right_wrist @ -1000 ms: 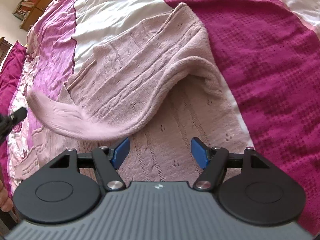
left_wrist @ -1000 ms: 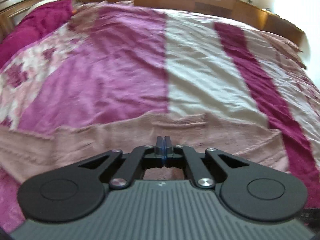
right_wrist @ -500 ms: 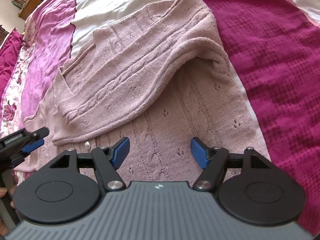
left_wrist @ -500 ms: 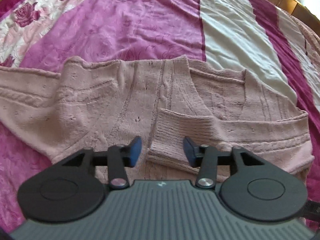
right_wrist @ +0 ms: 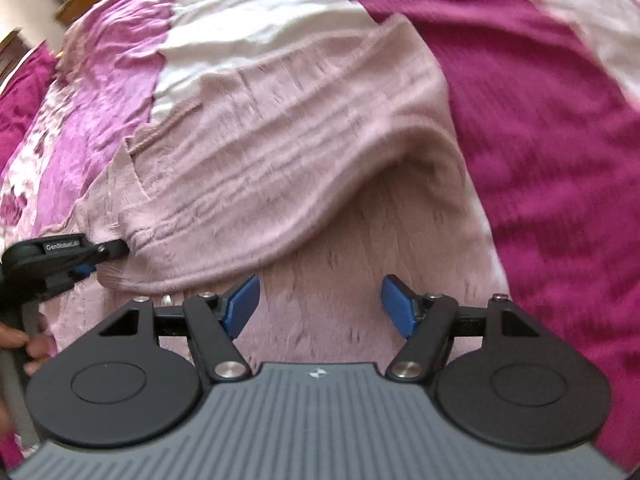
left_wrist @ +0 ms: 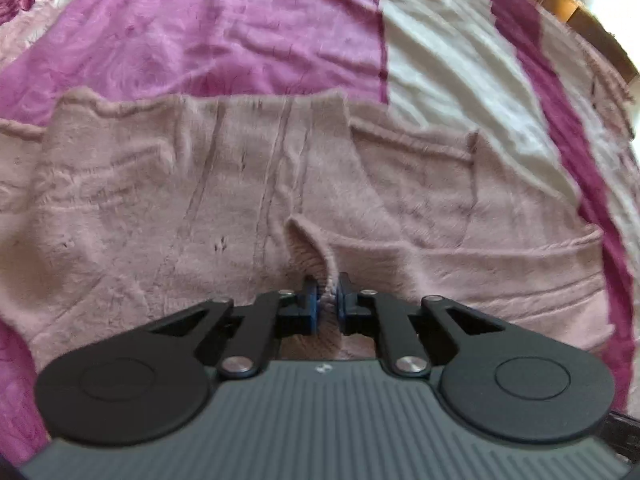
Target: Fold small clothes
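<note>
A pale pink knitted cardigan (left_wrist: 224, 200) lies spread on the bed, with one sleeve (right_wrist: 280, 168) folded across its body. My left gripper (left_wrist: 327, 303) is shut on the ribbed cuff (left_wrist: 316, 256) of that sleeve, low over the cardigan. It also shows at the left edge of the right wrist view (right_wrist: 86, 258). My right gripper (right_wrist: 320, 304) is open and empty, hovering just above the cardigan's lower body (right_wrist: 352, 264).
The bed cover (left_wrist: 224, 36) has purple, white (left_wrist: 448, 64) and magenta (right_wrist: 552, 128) stripes. A wooden bed frame (left_wrist: 592, 20) runs along the far right. A magenta pillow (right_wrist: 20, 92) lies at the far left.
My left gripper was open around the sleeve cuff half a second ago and has now closed on it. My right gripper stayed open and shifted slightly over the cardigan.
</note>
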A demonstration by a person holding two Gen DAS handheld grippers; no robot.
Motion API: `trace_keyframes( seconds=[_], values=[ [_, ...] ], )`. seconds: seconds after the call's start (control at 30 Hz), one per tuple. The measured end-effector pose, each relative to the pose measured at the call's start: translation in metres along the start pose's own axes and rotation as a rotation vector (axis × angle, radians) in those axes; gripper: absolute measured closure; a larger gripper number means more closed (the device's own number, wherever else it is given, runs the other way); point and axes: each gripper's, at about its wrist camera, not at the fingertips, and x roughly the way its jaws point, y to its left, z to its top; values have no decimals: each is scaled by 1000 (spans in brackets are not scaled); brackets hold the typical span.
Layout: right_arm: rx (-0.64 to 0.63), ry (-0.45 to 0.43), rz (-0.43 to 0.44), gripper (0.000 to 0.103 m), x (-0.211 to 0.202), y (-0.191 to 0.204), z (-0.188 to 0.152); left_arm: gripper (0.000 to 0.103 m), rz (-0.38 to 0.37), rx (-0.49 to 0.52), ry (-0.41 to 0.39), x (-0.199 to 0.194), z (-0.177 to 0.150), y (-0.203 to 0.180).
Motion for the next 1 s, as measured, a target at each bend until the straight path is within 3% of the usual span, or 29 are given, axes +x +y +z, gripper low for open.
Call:
trace_keyframes(
  seconds=[0.1,0.23,0.4,0.53,0.73,0.83,1.0],
  values=[
    [-89,-26,-6,29,7,4,12,92,-12,15,-56,-20,7,-2],
    [-176,-54,-80,29,15,3,23,92,-20,4,-144,-53,15,0],
    [-198,-71,-162,29,13,-7,25,92,43,14,-181,-65,20,6],
    [-202,-68,-181,29,9,-8,16,92,88,-6,-153,-53,18,18],
    [-157,-54,-190,29,5,-14,5,92,163,57,-74,-20,8,28],
    [-126,-55,-155,29,-4,-16,4,89,180,88,-49,-8,5,29],
    [-119,-126,-65,29,-25,-10,10,86,170,45,-30,-4,4,35]
  ],
)
